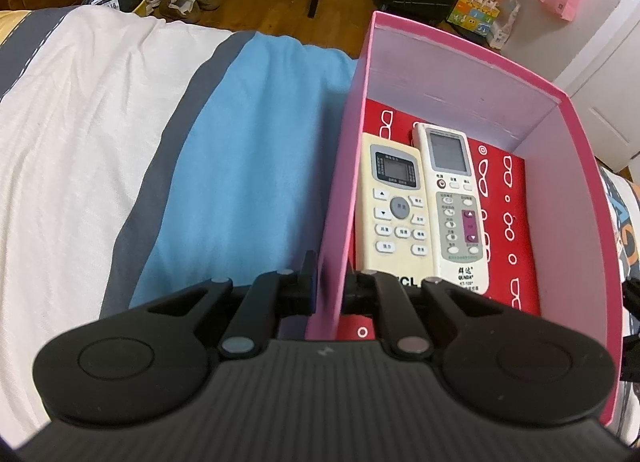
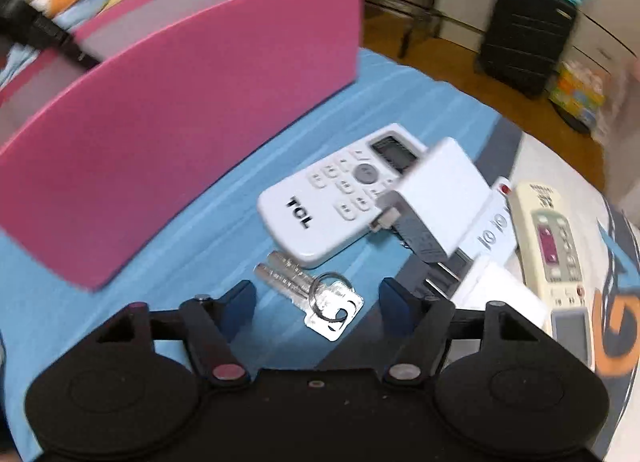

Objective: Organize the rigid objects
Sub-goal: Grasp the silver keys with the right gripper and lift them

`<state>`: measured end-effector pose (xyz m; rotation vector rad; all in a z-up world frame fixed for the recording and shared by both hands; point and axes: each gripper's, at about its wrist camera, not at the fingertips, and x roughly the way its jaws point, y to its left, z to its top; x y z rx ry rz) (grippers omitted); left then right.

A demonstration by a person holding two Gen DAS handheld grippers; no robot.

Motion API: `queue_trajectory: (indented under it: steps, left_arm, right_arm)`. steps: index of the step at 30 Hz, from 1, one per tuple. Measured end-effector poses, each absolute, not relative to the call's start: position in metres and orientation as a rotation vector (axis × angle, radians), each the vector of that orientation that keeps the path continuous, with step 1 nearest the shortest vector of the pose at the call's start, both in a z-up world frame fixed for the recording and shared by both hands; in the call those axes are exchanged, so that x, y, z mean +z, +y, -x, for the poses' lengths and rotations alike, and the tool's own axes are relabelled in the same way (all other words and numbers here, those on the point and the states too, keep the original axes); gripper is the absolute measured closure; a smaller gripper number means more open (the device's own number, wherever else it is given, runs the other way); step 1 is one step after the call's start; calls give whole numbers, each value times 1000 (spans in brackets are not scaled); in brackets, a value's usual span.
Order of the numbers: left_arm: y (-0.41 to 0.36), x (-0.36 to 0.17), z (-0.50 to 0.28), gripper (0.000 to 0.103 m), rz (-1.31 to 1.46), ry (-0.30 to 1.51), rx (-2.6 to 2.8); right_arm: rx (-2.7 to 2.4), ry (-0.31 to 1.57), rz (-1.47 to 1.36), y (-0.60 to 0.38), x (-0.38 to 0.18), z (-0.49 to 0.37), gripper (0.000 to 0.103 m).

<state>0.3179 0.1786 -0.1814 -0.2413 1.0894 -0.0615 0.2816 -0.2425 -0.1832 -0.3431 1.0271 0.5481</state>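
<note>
Behind pink box [image 2: 168,133], blurred clutter.

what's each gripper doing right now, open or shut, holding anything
Left gripper: shut on the near wall of the pink cardboard box, one finger inside, one outside.
Right gripper: open, holding nothing, above the silver keys on a ring.

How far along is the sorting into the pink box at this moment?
Done: two remotes lie inside the pink box. In hand: the left gripper clamps the box's wall; the open right gripper hovers over the keys. Left outside: TCL remote, white chargers, another remote.
</note>
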Motion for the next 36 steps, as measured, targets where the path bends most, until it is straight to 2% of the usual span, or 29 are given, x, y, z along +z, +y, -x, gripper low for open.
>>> queue_trajectory:
  steps: [1, 2, 7, 15, 27, 30, 36]
  left_arm:
    - [178, -182, -318, 95, 235, 1090, -60]
    - [178, -183, -318, 95, 230, 1092, -59]
    - [178, -182, -318, 95, 235, 1094, -60]
    - [178, -181, -318, 95, 238, 1096, -59]
    - [176, -182, -318, 95, 247, 1090, -50]
    - [174, -183, -317, 96, 238, 1086, -51]
    - [176, -179, -314, 97, 233, 1078, -58]
  right_arm:
    - [544, 1032, 346, -239, -181, -281, 59]
    - [539, 1045, 336, -234, -178, -281, 68]
    - [517, 1046, 418, -213, -175, -274, 69]
    - [455, 1026, 308, -225, -143, -255, 69]
    - [604, 713, 74, -207, -49, -241, 69]
    - [674, 747, 89, -172, -51, -236, 68]
    - [717, 914, 70, -106, -93, -249, 68]
